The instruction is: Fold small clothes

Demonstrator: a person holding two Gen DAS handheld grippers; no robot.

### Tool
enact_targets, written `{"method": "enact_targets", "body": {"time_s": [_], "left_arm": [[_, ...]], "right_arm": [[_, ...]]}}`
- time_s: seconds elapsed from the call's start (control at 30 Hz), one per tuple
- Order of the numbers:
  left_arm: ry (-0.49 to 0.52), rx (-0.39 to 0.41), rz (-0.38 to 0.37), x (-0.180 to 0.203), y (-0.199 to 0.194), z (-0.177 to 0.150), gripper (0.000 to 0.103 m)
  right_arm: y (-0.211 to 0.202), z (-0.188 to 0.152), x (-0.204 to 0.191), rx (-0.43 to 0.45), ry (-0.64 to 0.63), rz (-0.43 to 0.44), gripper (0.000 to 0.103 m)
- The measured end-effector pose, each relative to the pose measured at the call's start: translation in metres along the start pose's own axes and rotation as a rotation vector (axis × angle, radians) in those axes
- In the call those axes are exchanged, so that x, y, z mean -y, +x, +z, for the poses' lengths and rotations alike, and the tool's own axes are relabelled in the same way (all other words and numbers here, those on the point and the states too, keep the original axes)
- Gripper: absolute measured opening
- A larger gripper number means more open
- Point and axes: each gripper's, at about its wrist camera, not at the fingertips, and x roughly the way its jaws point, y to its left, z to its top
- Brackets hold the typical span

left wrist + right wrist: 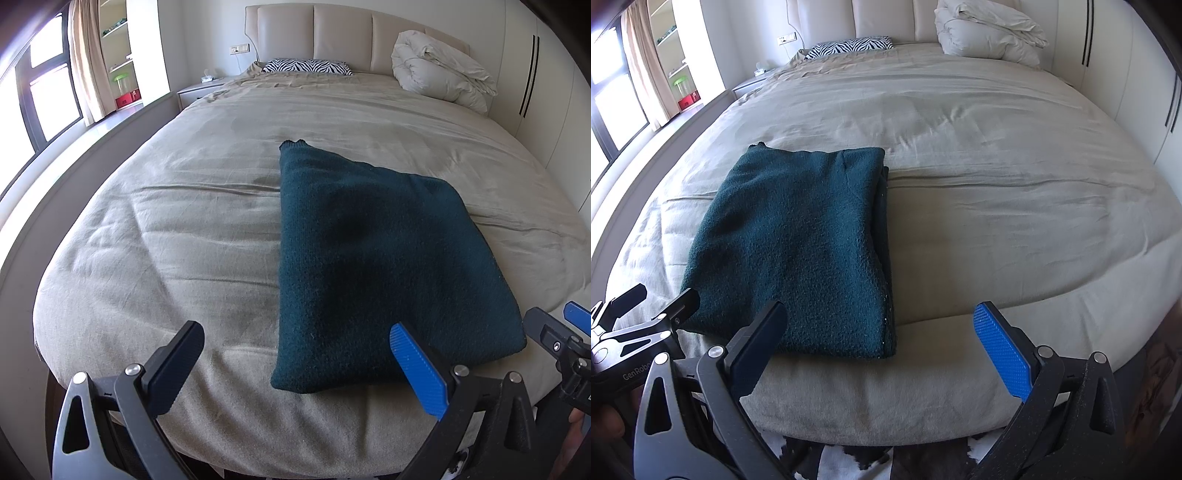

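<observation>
the left gripper hovers with its jaws spread wide and empty at the near edge of the bed, and the folded dark green knit sweater lies flat just beyond it near the foot. the right gripper is likewise wide apart and holds nothing. a one-sided pinch on the stacked layers would likely drag the fold open or skew it.

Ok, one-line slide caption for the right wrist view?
Open right claw poised at the bed's edge beside a folded dark green knit garment, holding nothing.
</observation>
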Motion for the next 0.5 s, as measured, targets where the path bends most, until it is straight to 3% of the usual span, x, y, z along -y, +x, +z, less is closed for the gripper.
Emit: {"method": "enact_targets", "body": {"time_s": [0.5], "left_arm": [[0.002, -0.004, 0.002, -0.0009, 0.0009, -0.0008, 0.103]], "right_arm": [[0.0010, -0.0013, 0.0007, -0.003, -0.001, 0.000, 0.103]]}}
